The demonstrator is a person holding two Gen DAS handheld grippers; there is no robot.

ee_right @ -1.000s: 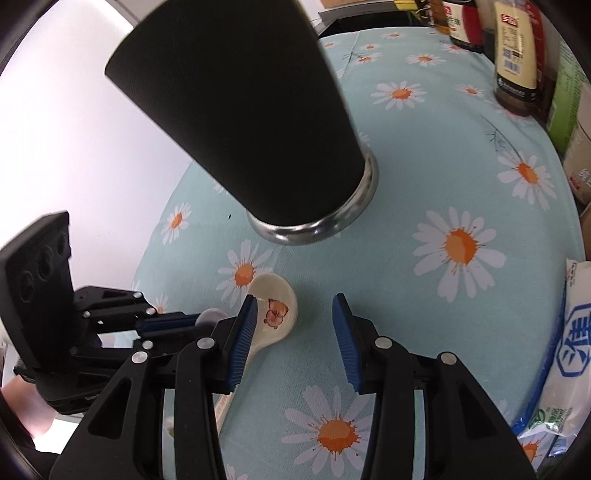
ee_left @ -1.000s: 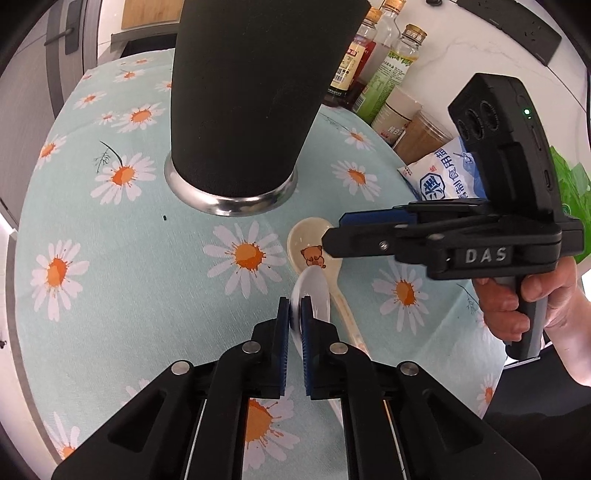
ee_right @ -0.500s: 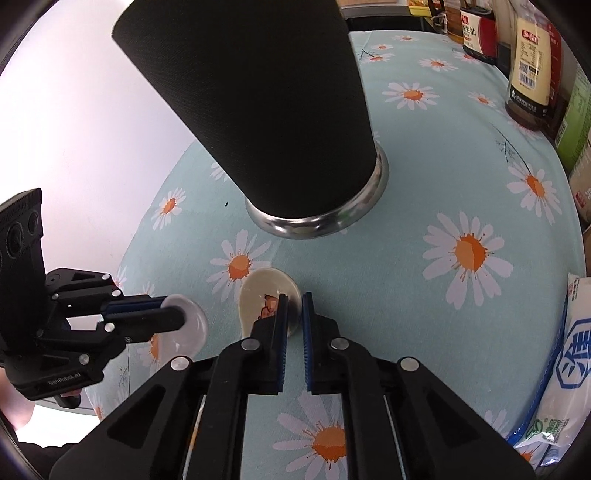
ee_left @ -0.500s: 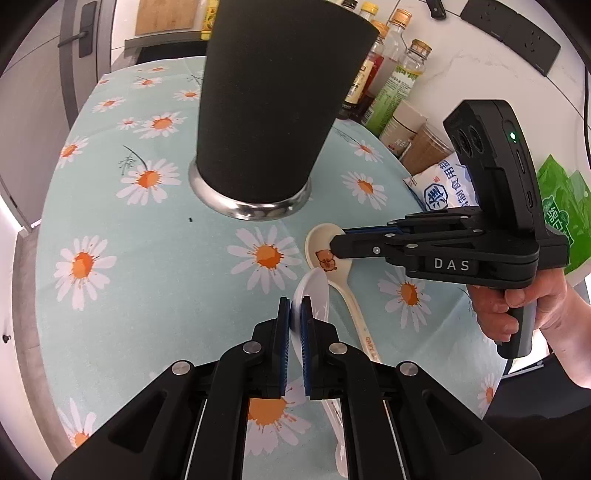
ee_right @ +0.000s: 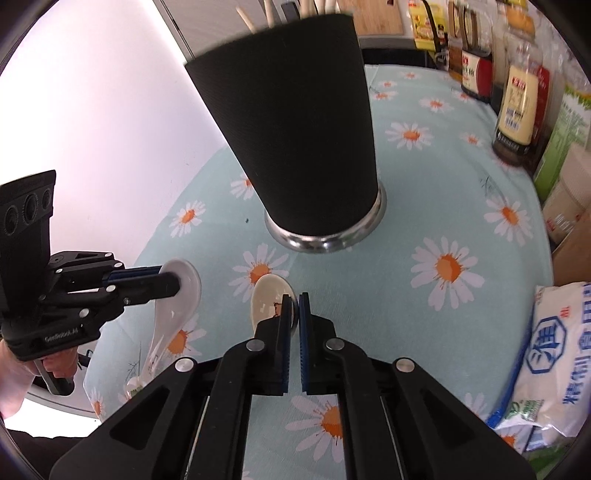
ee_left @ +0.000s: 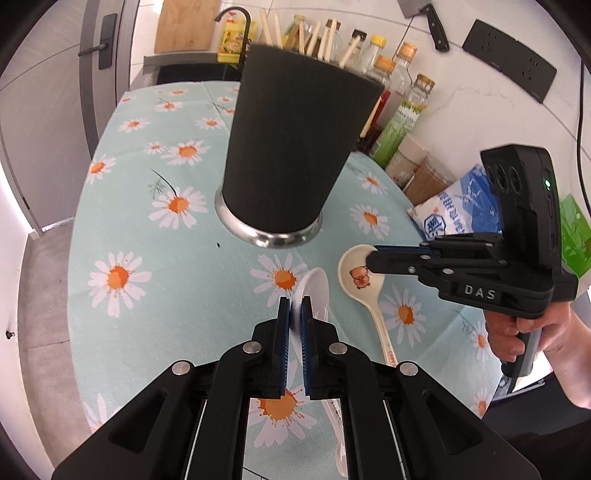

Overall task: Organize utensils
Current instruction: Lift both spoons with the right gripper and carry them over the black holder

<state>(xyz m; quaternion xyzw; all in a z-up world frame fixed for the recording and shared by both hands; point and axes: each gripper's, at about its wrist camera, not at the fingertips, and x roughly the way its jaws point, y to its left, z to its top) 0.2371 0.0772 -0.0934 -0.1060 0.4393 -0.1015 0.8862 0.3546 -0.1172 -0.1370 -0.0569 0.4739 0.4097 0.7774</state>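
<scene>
Left gripper (ee_left: 294, 314) clamped on white spoon (ee_left: 312, 291) bowl; right gripper (ee_right: 294, 314) clamped on cream bear spoon (ee_right: 267, 301) bowl. Black holder (ee_left: 291, 147) just ahead of both tools, chopsticks (ee_left: 325, 35) already in. Both spoons gripped, neither dropped in yet; lifting and placing seem left.

Quick count: two ceramic soup spoons, one plain white spoon (ee_left: 314, 291) and one cream spoon with a little bear printed in the bowl (ee_left: 360, 275). One tall black utensil holder with a steel base ring (ee_left: 291, 147), with roughly six pale chopstick ends (ee_left: 325, 40) poking out, hard to count exactly. One blue-and-white salt bag (ee_right: 554, 354). Two black handheld grippers, left one (ee_left: 294, 314) and right one (ee_right: 294, 314).
</scene>
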